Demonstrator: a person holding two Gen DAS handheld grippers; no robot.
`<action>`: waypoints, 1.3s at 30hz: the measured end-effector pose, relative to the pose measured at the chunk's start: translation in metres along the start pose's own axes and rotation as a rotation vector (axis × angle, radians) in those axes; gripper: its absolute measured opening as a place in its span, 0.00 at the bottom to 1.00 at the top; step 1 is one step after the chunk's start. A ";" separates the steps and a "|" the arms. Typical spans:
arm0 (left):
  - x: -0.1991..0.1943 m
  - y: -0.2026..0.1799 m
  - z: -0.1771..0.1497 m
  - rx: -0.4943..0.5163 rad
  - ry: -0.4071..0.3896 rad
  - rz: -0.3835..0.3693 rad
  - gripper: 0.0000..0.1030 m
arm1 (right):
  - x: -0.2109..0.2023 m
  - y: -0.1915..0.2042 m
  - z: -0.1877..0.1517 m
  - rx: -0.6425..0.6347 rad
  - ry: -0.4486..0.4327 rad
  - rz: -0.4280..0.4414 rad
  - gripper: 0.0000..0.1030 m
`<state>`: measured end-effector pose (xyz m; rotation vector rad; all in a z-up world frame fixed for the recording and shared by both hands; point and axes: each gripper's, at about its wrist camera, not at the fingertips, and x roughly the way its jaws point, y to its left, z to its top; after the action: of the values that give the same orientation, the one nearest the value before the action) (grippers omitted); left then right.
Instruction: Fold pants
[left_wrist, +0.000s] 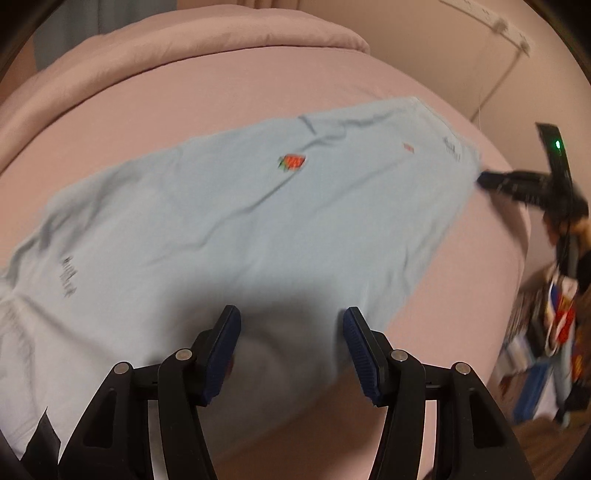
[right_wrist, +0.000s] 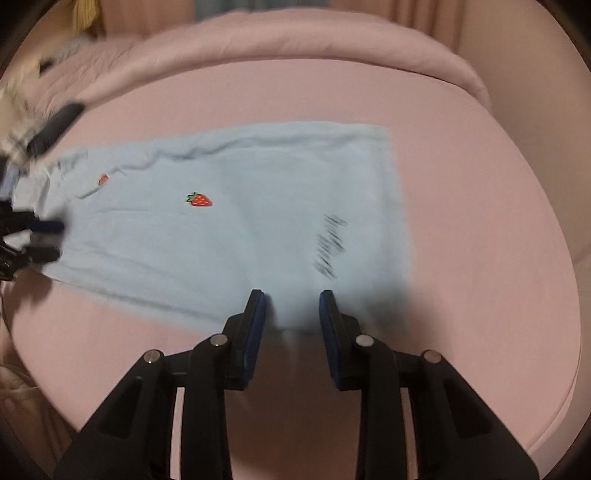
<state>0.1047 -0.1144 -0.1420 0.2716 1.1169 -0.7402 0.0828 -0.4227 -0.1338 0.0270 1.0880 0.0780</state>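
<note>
The pale blue pants (right_wrist: 229, 221), marked by a small strawberry patch (right_wrist: 200, 199), lay flat along a pink bed (right_wrist: 480, 229), already doubled leg over leg by the look of it. The right gripper (right_wrist: 291, 314) hung over the near corner of one end, its fingers (right_wrist: 256, 325) parted a little with nothing pinched; the cloth's near edge lay just ahead of and between the tips, and whether they touched it could not be told. The left gripper (left_wrist: 291, 339) stood about half open over the near edge at the other end, also holding nothing. To do this step well, each pair of fingers should probably drop low enough to catch every layer at the hem or waist corner, close together, then lift and carry one end evenly over the other so the edges meet. Beyond the fingers, open sheet stretched to a rolled pink duvet (right_wrist: 332, 44). To the right of the right gripper's fingers, the mattress edge curved away with ample bare sheet between. The blur made finer contact unreadable.
</note>
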 end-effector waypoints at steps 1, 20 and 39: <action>-0.005 0.005 0.000 -0.010 0.003 0.000 0.56 | -0.008 -0.011 -0.008 0.051 0.023 -0.078 0.34; -0.001 0.053 0.009 -0.535 -0.129 -0.201 0.56 | 0.002 -0.031 -0.035 0.837 -0.209 0.237 0.56; -0.066 0.166 -0.074 -0.614 -0.185 0.174 0.56 | -0.065 0.066 0.028 0.405 -0.243 -0.364 0.48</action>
<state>0.1462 0.0749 -0.1416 -0.2149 1.0746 -0.2378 0.0744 -0.3616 -0.0595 0.1972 0.8372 -0.4632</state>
